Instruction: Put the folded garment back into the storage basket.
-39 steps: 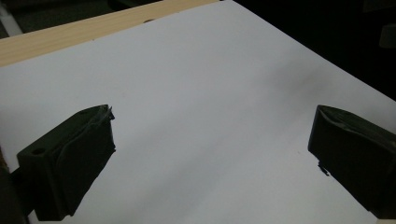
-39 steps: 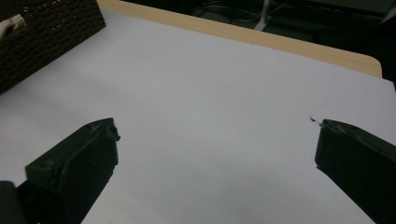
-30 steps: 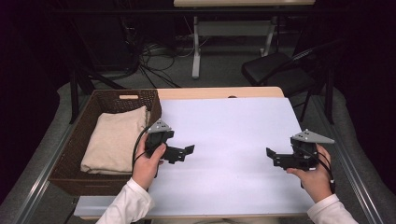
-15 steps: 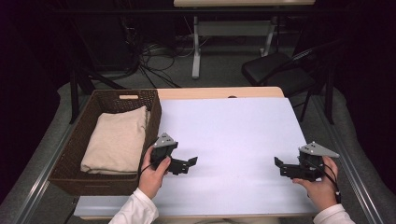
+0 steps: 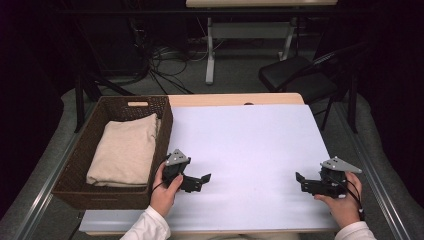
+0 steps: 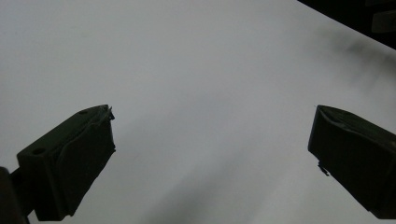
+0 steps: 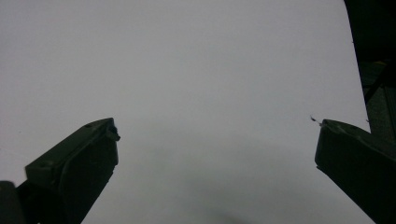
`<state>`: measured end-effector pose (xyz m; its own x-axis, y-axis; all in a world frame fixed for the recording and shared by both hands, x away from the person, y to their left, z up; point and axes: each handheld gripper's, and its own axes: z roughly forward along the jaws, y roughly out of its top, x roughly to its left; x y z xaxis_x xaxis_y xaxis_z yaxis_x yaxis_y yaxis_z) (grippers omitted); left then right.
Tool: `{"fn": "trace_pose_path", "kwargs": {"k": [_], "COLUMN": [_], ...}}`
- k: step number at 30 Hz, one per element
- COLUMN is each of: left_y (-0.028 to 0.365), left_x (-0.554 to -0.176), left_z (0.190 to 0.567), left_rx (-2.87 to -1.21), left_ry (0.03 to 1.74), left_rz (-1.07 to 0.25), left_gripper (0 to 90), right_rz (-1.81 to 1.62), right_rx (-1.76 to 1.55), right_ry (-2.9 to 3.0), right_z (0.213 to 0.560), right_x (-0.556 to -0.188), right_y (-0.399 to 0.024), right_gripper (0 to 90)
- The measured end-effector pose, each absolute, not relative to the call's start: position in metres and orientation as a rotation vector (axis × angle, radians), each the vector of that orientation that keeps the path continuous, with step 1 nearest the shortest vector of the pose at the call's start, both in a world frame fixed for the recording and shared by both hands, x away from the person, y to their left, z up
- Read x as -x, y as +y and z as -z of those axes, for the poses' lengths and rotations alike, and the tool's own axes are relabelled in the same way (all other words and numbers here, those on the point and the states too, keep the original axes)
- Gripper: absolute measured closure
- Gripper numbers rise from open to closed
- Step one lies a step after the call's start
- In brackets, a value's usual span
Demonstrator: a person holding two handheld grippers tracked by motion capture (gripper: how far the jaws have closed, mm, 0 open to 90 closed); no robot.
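Left gripper, jaws spread wide and empty, rests low on the white table sheet at 7 o'clock, with the folded beige cloth just beside it at 9 o'clock inside the brown wicker basket; right gripper, equally spread, sits at 5 o'clock.

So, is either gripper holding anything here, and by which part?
Nothing is held. The left gripper and right gripper both have jaws spread wide over the bare white table.
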<state>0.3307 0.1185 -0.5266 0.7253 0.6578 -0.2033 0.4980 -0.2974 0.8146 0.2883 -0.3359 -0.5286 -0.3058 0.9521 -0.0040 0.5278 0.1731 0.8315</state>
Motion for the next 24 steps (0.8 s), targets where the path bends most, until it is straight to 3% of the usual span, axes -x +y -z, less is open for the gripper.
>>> {"fn": "trace_pose_path", "kwargs": {"k": [24], "left_y": [0.115], "left_x": [-0.331], "left_z": [0.539], "left_rx": [-2.009], "left_ry": [0.875], "left_rz": [-0.216], "left_gripper": [0.3], "right_rz": [-1.048], "right_rx": [-1.412], "right_ry": [1.925], "right_z": [0.535], "right_x": [-0.286], "right_y": [-0.333], "right_gripper": [0.0]}}
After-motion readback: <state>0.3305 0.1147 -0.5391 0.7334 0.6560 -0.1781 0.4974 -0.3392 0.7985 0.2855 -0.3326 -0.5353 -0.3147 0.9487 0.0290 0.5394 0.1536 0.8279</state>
